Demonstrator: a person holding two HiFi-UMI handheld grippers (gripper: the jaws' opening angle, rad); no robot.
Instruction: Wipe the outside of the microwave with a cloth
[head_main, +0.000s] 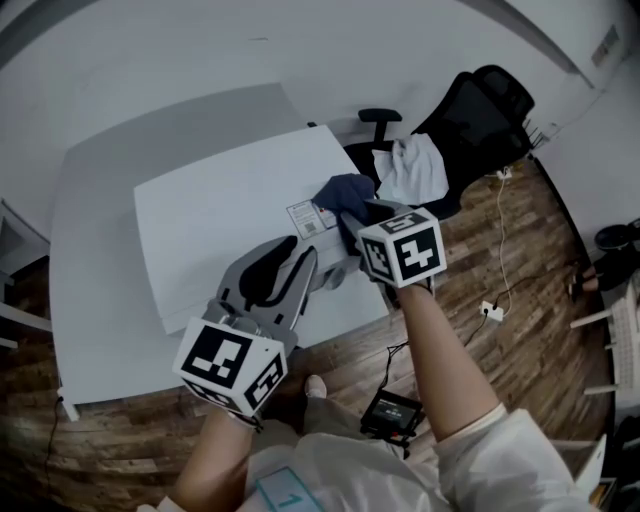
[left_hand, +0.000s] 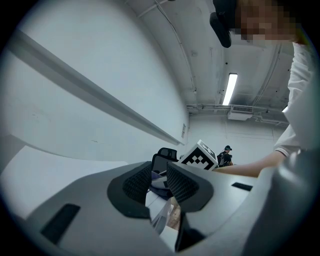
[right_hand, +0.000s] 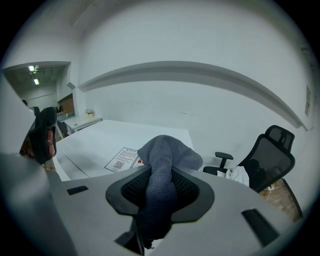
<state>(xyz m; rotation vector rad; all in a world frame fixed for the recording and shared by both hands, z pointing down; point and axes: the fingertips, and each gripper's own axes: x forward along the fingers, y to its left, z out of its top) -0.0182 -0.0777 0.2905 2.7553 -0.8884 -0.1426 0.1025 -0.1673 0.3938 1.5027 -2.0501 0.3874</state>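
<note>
Right tongs (head_main: 352, 218) clench the cloth (head_main: 343, 191) over the microwave (head_main: 220, 240), at its right edge; left tongs (head_main: 297, 262) gape empty alongside.

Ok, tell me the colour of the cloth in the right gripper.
Dark blue-grey cloth, seen best in the right gripper view.

The microwave (head_main: 230, 235) stands on the table (head_main: 90, 260), the cloth (head_main: 343, 190) on its top's right edge, the chair (head_main: 475, 115) behind it.

Sticker (head_main: 306, 217) print atop the microwave (head_main: 220, 230), illegibly small
</note>
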